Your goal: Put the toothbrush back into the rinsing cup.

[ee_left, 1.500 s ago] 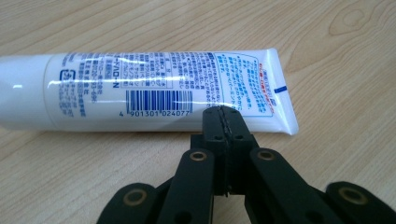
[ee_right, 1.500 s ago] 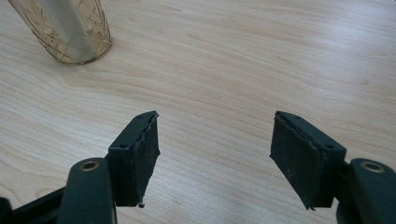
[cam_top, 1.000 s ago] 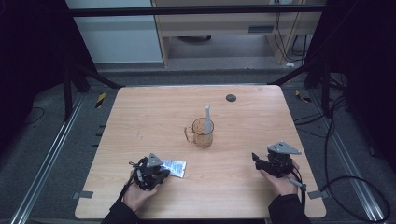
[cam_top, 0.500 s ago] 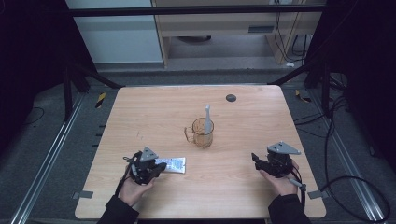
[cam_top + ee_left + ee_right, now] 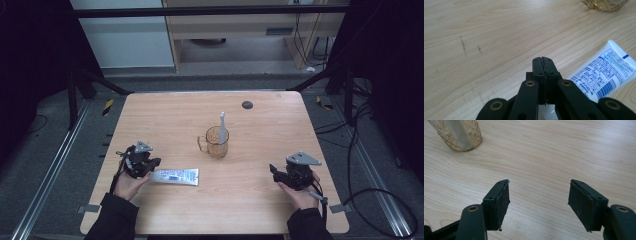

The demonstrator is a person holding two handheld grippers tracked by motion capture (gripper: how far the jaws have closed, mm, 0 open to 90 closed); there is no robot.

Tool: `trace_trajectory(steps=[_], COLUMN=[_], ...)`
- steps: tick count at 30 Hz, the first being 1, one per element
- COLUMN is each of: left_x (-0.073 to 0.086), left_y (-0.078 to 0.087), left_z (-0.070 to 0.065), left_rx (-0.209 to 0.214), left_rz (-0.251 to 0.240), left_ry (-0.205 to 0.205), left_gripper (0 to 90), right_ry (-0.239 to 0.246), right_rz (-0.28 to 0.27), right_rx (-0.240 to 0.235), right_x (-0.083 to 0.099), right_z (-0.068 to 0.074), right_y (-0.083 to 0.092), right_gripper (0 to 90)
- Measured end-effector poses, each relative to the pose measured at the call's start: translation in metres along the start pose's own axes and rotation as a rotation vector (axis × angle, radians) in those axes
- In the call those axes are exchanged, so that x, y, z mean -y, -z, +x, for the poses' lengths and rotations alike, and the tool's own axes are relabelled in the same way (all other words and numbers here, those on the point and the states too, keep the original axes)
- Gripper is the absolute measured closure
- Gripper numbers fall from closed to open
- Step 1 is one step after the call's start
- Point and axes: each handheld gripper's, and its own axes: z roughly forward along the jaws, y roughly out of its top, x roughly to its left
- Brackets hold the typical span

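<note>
left gripper [image 5: 150, 165] jaws together beside tube [image 5: 175, 176] | right gripper [image 5: 274, 170] jaws apart

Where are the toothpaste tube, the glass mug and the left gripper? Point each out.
toothpaste tube [image 5: 175, 176], high view, middle of its printed body.
glass mug [image 5: 218, 143], high view, its amber wall.
left gripper [image 5: 543, 65], left gripper view, closed jaw tips.

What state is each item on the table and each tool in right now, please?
Left tool: shut, holding nothing.
Right tool: open, empty.
Toothpaste tube: lying flat beside the left tool.
Amber glass mug: upright.
Toothbrush: standing in the mug.
</note>
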Motion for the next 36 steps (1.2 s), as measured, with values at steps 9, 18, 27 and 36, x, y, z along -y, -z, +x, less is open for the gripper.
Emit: trace_trajectory(steps=[9,18,27,36], left_x=[0.004,0.009,0.020,0.025], left_y=[-0.007,-0.004,0.005,0.011], left_z=[-0.003,-0.005,-0.009,-0.016], left_rx=[0.013,0.009,0.007,0.021], left_rz=[0.061,0.068,0.069,0.072], left_ry=[-0.031,-0.032,-0.030,-0.040], left_gripper=[89.5,89.5,89.5,89.5], right_ry=[0.003,0.001,0.002,-0.001], right_rz=[-0.004,-0.003,-0.004,-0.006], right_rx=[0.003,0.004,0.003,0.004], right_x=[0.000,0.000,0.001,0.001], right_z=[-0.002,-0.002,-0.002,-0.003], right_y=[0.001,0.001,0.001,0.002], right_gripper=[33.0,33.0,32.9,32.7])
